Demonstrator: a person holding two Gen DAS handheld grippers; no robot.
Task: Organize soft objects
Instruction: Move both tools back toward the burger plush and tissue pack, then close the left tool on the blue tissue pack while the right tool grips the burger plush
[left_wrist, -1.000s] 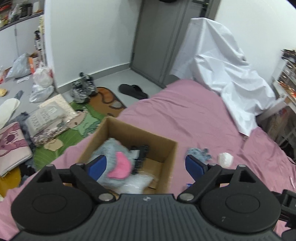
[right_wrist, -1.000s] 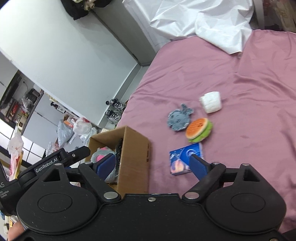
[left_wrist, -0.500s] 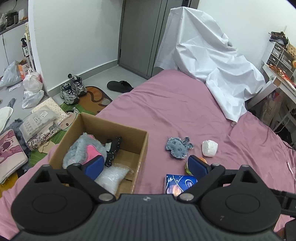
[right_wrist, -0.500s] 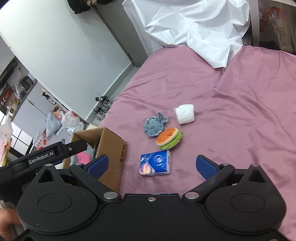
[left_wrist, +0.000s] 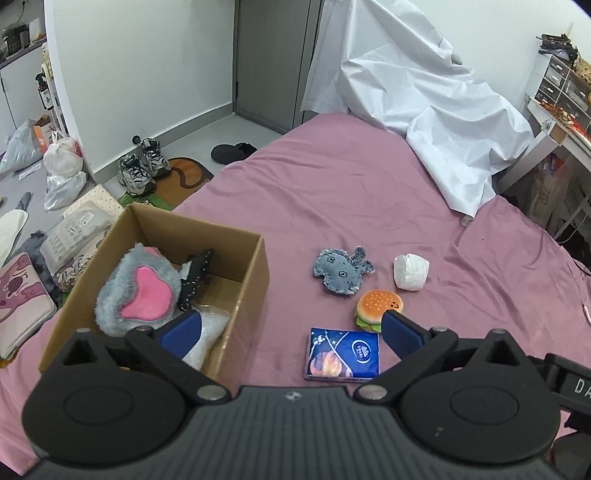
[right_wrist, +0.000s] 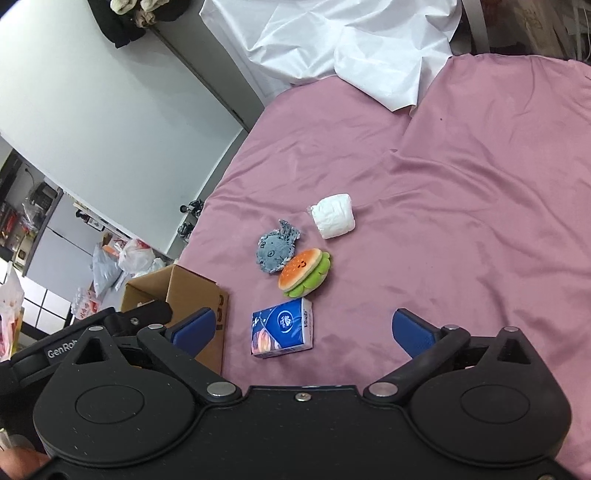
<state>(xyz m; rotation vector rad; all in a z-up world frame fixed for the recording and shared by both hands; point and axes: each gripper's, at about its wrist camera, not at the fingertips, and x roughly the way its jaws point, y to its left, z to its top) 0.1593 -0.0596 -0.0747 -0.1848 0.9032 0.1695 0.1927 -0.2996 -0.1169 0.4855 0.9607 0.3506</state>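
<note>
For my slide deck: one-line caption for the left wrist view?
Open left gripper above pink bed; plush in cardboard box, four soft items beside it.

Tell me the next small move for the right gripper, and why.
Probably lower the right gripper onto the tissue pack: its jaws are open and empty, the pack lies nearest between them on the bed, and the box beside it has room.

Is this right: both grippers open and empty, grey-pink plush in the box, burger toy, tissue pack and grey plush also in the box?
Not quite. The left wrist view shows the burger toy, tissue pack and grey plush lying on the pink bedsheet, outside the cardboard box. The rest holds: grey-pink plush in the box, left gripper and right gripper open and empty.
</note>
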